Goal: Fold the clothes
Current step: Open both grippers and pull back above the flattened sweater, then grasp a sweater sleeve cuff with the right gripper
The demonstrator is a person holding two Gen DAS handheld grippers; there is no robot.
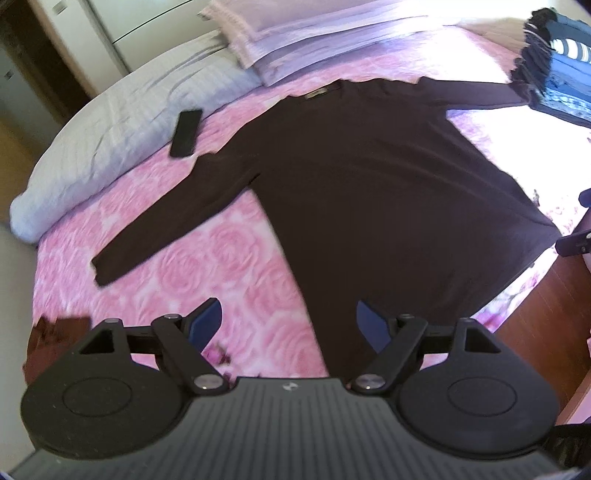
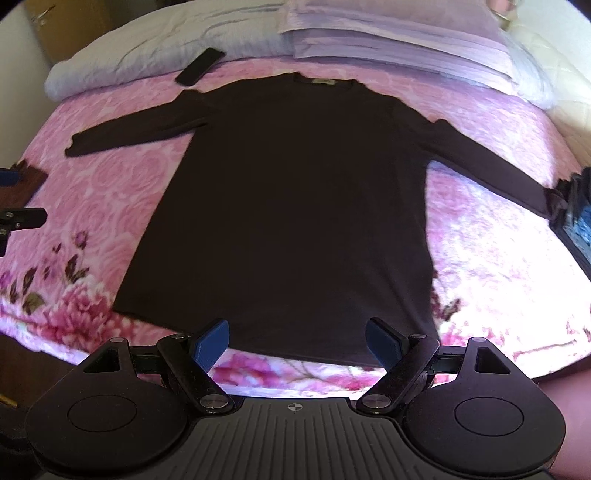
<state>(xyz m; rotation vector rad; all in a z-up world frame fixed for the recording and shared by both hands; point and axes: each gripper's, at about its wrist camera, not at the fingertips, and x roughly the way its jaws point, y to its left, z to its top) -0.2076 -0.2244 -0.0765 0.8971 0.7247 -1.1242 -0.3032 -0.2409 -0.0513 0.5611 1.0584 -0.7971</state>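
A dark brown long-sleeved sweater [image 2: 295, 192] lies flat on the pink rose-patterned bedspread [image 2: 110, 192], collar at the far end, both sleeves spread out; it also shows in the left wrist view [image 1: 369, 192]. My left gripper [image 1: 290, 325] is open and empty, above the hem's left corner and the bedspread [image 1: 207, 258]. My right gripper [image 2: 297, 341] is open and empty, just above the middle of the hem. The right sleeve's cuff reaches a stack of clothes at the right.
A black phone [image 1: 185, 133] lies beside the left shoulder, also in the right wrist view [image 2: 199, 66]. A rolled white quilt [image 1: 110, 129] and lilac pillows [image 2: 399, 33] line the head of the bed. A stack of folded dark clothes [image 1: 554, 62] sits at the right. Wooden floor [image 1: 535, 332] lies beyond the bed edge.
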